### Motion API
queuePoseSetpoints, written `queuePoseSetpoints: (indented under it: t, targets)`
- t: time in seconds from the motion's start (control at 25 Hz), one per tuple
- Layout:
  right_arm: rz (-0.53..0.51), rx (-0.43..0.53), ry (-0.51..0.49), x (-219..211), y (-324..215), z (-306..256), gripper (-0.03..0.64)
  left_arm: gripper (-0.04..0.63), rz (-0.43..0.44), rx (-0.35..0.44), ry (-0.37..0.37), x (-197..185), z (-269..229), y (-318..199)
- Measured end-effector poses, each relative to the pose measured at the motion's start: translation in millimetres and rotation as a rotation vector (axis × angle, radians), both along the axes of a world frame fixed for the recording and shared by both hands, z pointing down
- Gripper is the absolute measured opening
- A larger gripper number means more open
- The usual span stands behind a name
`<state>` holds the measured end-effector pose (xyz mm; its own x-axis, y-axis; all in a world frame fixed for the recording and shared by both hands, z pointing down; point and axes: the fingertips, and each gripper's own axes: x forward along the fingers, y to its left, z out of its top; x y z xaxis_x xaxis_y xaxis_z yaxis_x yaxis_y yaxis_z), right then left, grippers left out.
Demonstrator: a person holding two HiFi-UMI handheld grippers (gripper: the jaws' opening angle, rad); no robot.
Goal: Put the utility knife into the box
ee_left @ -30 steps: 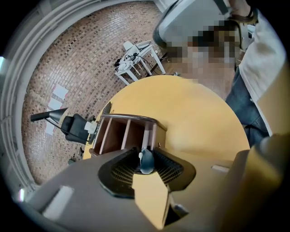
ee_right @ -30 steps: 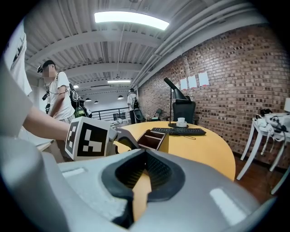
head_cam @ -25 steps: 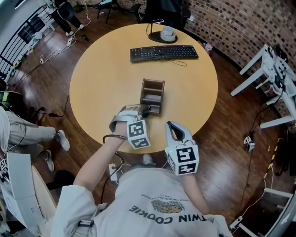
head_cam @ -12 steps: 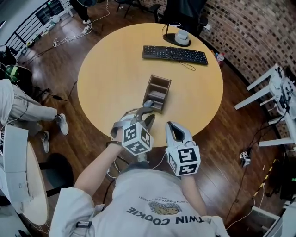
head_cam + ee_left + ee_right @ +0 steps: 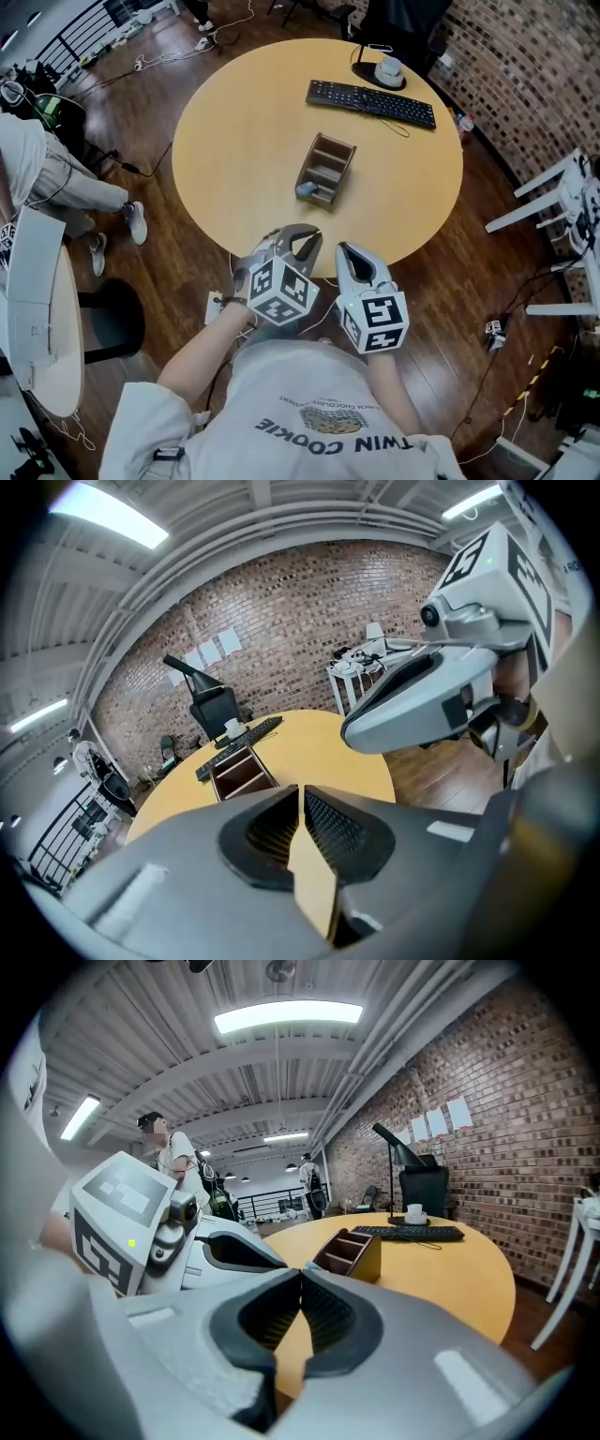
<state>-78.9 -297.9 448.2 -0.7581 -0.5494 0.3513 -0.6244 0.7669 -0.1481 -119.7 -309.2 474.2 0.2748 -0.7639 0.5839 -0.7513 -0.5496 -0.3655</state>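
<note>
Peeking from box (image 5: 325,171) near compartment, utility knife (image 5: 307,189) mostly hidden.

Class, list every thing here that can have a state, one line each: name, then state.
box: upright on the table, open-topped.
utility knife: in the box's nearest compartment, nothing holding it.
left gripper: jaws have just been closing, tips together, nothing between.
right gripper: shut, empty.
keyboard: flat on the table.

Only readable text: "TWIN COOKIE" on the person's shirt (image 5: 281,441), seen upside down in head view. Small logo (image 5: 328,417) beside it & papers (image 5: 208,652) on brick wall (image 5: 281,621): too small to read.
</note>
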Motion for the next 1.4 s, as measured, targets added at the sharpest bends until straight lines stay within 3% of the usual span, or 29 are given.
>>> queuePoseSetpoints:
  t: [0.4, 0.76, 1.12, 1.4]
  targets:
    - [-0.088, 0.004, -0.034, 24, 36, -9, 0.002, 0.008, -0.141, 0.028, 0.157, 36, -19, 47]
    - [-0.162, -0.004, -0.063, 50, 81, -17, 0.002, 0.008, -0.276, 0.096, 0.246, 66, -39, 96]
    - [-0.247, -0.015, -0.09, 38, 129, -29, 0.002, 0.008, -0.443, 0.156, 0.358, 56, -57, 149]
    - [-0.298, 0.008, -0.105, 12, 176, -39, 0.002, 0.008, -0.538, 0.194, 0.381, 29, -64, 202]
